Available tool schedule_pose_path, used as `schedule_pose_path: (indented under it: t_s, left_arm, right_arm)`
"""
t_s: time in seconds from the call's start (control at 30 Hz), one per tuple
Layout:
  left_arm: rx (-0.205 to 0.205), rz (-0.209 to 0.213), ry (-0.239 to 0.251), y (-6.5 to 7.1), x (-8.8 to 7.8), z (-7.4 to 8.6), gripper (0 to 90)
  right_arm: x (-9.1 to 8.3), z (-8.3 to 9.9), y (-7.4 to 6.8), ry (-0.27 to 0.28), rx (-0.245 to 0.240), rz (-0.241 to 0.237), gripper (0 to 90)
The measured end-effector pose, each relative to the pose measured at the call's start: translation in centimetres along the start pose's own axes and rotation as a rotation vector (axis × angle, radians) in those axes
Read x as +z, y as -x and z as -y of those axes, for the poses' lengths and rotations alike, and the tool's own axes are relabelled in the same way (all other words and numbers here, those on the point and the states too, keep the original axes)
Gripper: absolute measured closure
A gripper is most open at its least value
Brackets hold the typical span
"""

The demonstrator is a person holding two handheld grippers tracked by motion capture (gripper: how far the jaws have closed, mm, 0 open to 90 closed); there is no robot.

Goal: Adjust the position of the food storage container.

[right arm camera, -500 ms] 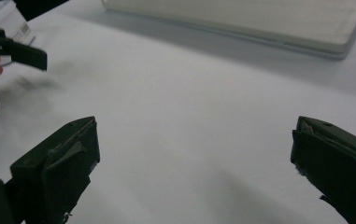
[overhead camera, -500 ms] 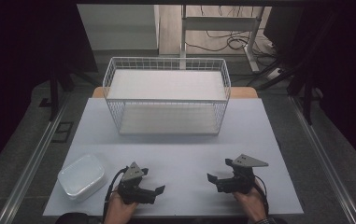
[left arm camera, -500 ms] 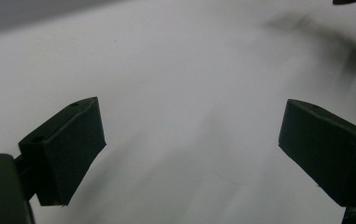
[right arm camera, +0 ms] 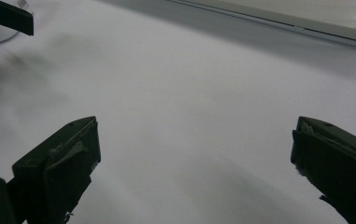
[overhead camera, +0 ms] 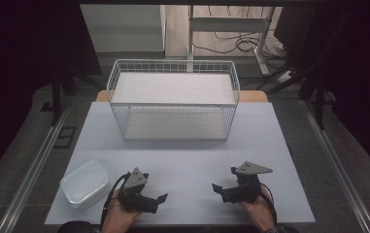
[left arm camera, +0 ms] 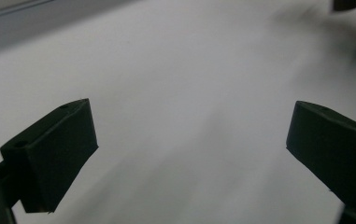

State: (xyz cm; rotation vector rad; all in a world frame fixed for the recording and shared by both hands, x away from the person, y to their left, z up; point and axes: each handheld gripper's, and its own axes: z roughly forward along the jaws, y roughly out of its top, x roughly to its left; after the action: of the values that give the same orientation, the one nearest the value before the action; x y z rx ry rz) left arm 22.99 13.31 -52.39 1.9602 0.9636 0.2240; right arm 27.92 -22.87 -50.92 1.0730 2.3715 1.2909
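Left gripper (overhead camera: 157, 199) and right gripper (overhead camera: 217, 188) both gaping wide, gripping nothing, facing across bare table (overhead camera: 182, 160), lidded white container (overhead camera: 84, 183) sitting just beside left gripper, wire basket (overhead camera: 173, 99) standing well beyond, forearms being cropped below.

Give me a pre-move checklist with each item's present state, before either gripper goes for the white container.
1. Left gripper open, nothing between jaws: ok.
2. Right gripper open, nothing between jaws: ok.
3. White container lies beside the left gripper, untouched: ok.
4. Container lid seated: cannot tell.
5. Wire basket upright at the table's far side: ok.
6. Grippers apart from each other: ok.
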Motion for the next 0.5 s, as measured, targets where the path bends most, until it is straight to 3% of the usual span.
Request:
schedule_pose_path:
  t_s: [0.07,0.13,0.37,0.5]
  left_arm:
    - [-0.004,-0.010,-0.004,-0.1,-0.3,-0.2,4.7]
    - [0.027,-0.052,-0.005,0.0,-0.9,-0.3,7.5]
    - [0.069,-0.127,0.036,-0.5,-3.7,-0.6,41.0]
    - [0.056,-0.172,0.043,-1.1,-5.2,-0.6,59.8]
  right_arm:
    - [0.1,0.0,0.0,-0.011,-0.003,0.000,1.4]
    - [0.1,0.0,0.0,-0.014,-0.008,0.001,1.4]
    - [0.2,0.0,-0.1,-0.021,-0.020,0.003,1.5]
    - [0.2,0.0,-0.1,-0.027,-0.024,0.007,1.6]
